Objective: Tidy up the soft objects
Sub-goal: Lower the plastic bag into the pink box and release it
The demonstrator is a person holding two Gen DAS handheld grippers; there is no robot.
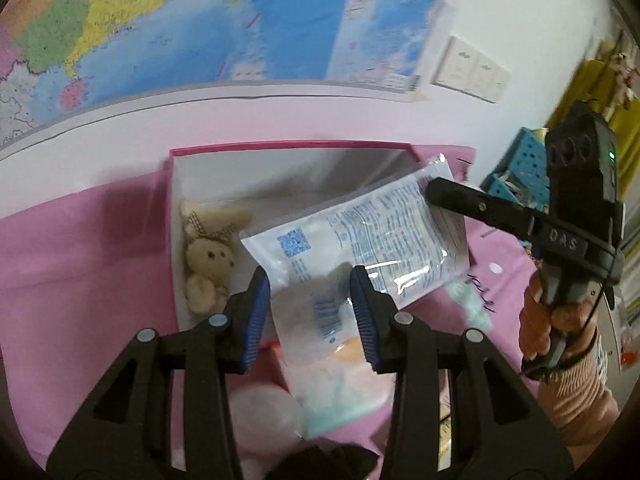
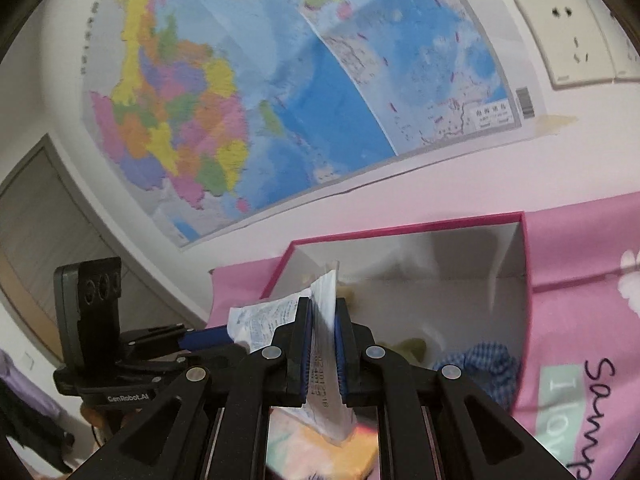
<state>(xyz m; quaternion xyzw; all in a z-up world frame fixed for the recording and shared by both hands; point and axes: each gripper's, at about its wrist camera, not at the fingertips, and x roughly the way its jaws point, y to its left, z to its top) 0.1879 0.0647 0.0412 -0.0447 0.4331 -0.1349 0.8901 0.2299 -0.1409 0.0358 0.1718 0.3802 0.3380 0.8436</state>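
Both grippers grasp pack [image 1: 360, 236] over box [image 1: 280, 152]: left [image 1: 312, 312] near end, right [image 2: 324, 344] far edge.

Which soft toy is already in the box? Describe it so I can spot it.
Find the pink-rimmed box under the wall map. Against its left inner wall lies a beige plush bunny, the only furry thing there, beside the printed plastic packet.
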